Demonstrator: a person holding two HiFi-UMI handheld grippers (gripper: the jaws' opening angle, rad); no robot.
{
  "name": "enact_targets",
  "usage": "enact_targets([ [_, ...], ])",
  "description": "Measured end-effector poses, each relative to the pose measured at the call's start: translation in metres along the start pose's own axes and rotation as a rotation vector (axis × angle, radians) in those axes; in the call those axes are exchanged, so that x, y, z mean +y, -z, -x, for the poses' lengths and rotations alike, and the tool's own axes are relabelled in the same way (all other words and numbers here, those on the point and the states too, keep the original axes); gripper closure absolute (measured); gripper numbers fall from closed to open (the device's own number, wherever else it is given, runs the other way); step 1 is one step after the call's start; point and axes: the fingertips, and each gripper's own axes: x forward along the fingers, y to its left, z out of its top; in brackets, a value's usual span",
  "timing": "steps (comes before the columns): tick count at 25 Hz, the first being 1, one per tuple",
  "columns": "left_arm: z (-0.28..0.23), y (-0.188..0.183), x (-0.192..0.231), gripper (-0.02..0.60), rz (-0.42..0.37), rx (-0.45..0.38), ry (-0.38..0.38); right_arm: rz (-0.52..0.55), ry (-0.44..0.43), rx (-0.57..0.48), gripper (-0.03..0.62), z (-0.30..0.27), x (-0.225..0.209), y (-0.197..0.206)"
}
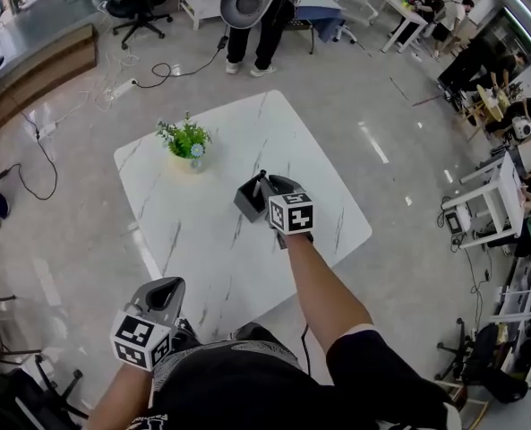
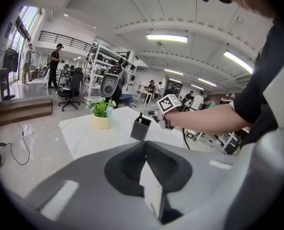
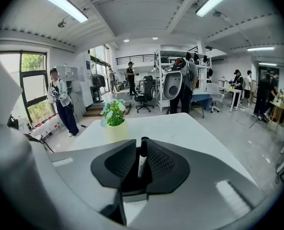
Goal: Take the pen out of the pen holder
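A dark square pen holder [image 1: 248,201] stands near the middle of the white marble table [image 1: 202,240]. A black pen [image 1: 259,184] sticks up out of it. My right gripper [image 1: 269,189] reaches in from the right and is shut on the pen's upper part. In the right gripper view the pen [image 3: 142,158] stands upright between the jaws of the right gripper [image 3: 141,145], its lower end down in the holder [image 3: 132,182]. My left gripper [image 1: 162,296] hangs off the table's near edge, shut and empty. In the left gripper view the holder [image 2: 140,129] shows beyond the left gripper [image 2: 145,144].
A small potted plant [image 1: 187,141] stands at the table's far left corner, a hand's width from the holder. A person stands beyond the far table edge [image 1: 256,34]. Cables lie on the floor at left [image 1: 32,141]; desks and people fill the right side.
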Motion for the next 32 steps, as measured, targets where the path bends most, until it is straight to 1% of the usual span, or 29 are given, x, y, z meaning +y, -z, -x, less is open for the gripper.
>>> enact_targets([
  [12, 0.004, 0.006, 0.011, 0.525, 0.036, 0.01, -0.029, -0.016, 0.017, 0.095, 0.536, -0.036, -0.004, 0.004],
  [19, 0.008, 0.007, 0.016, 0.525, 0.043, 0.005, -0.031, 0.01, 0.053, 0.133, 0.534, -0.04, -0.003, 0.009],
  [22, 0.009, 0.008, 0.017, 0.525, 0.043, 0.003, -0.028, 0.021, 0.058, 0.139, 0.522, -0.041, -0.004, 0.009],
  [25, 0.011, 0.007, 0.018, 0.525, 0.04, 0.003, -0.023, 0.025, 0.05, 0.137, 0.523, -0.038, -0.002, 0.007],
  [32, 0.012, 0.005, 0.019, 0.525, 0.022, 0.002, 0.003, 0.023, 0.035, 0.082, 0.525, -0.026, 0.007, -0.004],
])
